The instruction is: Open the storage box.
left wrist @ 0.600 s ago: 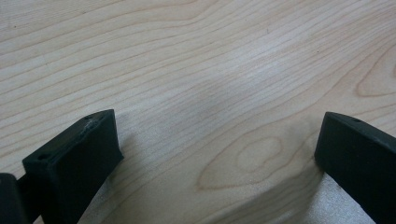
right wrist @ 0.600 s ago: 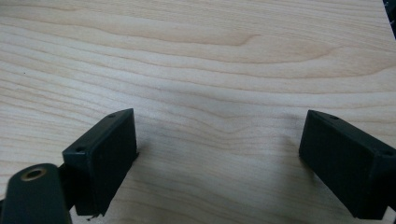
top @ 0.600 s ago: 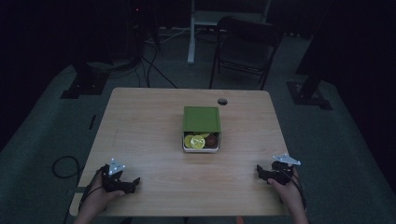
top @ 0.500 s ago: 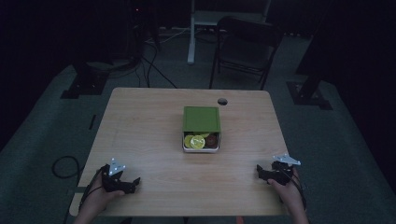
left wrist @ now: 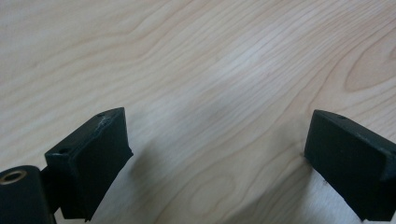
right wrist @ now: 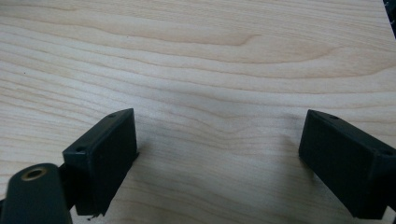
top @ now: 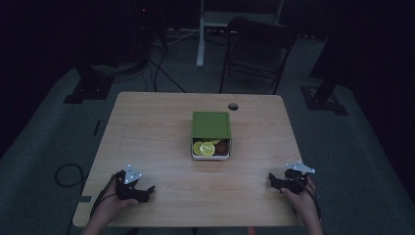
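Left gripper (top: 147, 189) rests on the desk (top: 156, 132) near its front-left corner, fingers (left wrist: 88, 156) released and empty. At centre, well apart from both, sits the box (top: 211, 142), green lid (top: 211, 124) slid back, likely to expose its contents. Right gripper (top: 272, 179) mirrors it, fingers released, apparently parked at rest.
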`<act>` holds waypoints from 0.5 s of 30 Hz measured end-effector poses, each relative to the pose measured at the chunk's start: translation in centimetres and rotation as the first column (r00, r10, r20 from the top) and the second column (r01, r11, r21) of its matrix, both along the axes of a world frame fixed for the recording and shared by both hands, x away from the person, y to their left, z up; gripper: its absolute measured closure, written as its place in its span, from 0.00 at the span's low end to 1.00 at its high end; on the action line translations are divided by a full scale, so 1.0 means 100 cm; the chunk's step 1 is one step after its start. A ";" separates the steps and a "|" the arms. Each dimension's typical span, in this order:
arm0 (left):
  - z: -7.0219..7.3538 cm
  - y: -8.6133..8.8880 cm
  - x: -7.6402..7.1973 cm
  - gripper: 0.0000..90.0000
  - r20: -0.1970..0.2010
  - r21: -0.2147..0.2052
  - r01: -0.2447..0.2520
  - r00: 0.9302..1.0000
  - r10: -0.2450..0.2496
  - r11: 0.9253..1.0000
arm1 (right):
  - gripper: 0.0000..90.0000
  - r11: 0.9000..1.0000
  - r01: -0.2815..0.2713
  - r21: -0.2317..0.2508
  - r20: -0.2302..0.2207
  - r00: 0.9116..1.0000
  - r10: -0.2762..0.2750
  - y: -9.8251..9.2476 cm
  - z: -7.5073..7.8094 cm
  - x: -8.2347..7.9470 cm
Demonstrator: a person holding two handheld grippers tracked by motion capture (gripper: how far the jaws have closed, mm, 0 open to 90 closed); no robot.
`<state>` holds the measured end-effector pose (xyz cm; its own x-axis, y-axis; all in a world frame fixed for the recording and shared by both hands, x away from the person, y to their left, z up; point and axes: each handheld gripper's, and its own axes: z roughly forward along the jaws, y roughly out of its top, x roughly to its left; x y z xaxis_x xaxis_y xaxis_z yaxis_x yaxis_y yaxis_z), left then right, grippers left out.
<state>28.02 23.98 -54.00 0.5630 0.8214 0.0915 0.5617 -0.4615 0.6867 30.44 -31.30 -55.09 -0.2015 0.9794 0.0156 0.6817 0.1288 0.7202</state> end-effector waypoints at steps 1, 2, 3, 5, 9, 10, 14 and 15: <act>0.000 -0.002 0.001 0.07 0.004 0.008 0.003 1.000 -0.003 1.000 | 0.12 1.000 0.000 0.000 0.000 1.000 0.000 0.000 0.000 0.000; 0.001 -0.005 0.002 0.07 0.009 0.025 0.014 1.000 -0.014 1.000 | 0.12 1.000 0.000 0.000 0.000 1.000 0.000 0.000 0.000 0.000; 0.001 -0.008 0.003 0.07 0.014 0.031 0.020 1.000 -0.021 0.999 | 0.12 1.000 0.000 0.000 0.000 1.000 0.000 0.000 0.000 0.000; 0.001 -0.014 0.004 0.07 0.015 0.040 0.037 0.999 -0.038 0.999 | 0.12 1.000 0.000 0.000 0.000 1.000 0.000 0.000 0.000 0.000; 0.002 -0.024 0.006 0.07 0.020 0.053 0.067 0.998 -0.068 0.996 | 0.12 1.000 0.000 0.000 0.000 1.000 0.000 0.000 0.000 0.000; 0.002 -0.028 0.006 0.07 0.027 0.058 0.075 0.997 -0.077 0.996 | 0.12 1.000 0.000 0.000 0.000 1.000 0.000 0.000 0.000 0.000; 0.004 -0.039 0.008 0.07 0.043 0.062 0.107 0.993 -0.110 0.992 | 0.12 1.000 0.001 0.000 0.000 1.000 -0.001 0.000 0.000 0.000; 0.004 -0.042 0.009 0.07 0.047 0.068 0.117 0.992 -0.120 0.991 | 0.12 1.000 0.001 0.000 0.000 1.000 -0.001 0.000 0.000 0.000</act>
<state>28.88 19.78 -53.58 0.6492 0.7406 0.1735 0.4658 -0.5674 0.6790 30.44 -31.29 -55.08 -0.2009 0.9795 0.0159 0.6821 0.1282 0.7200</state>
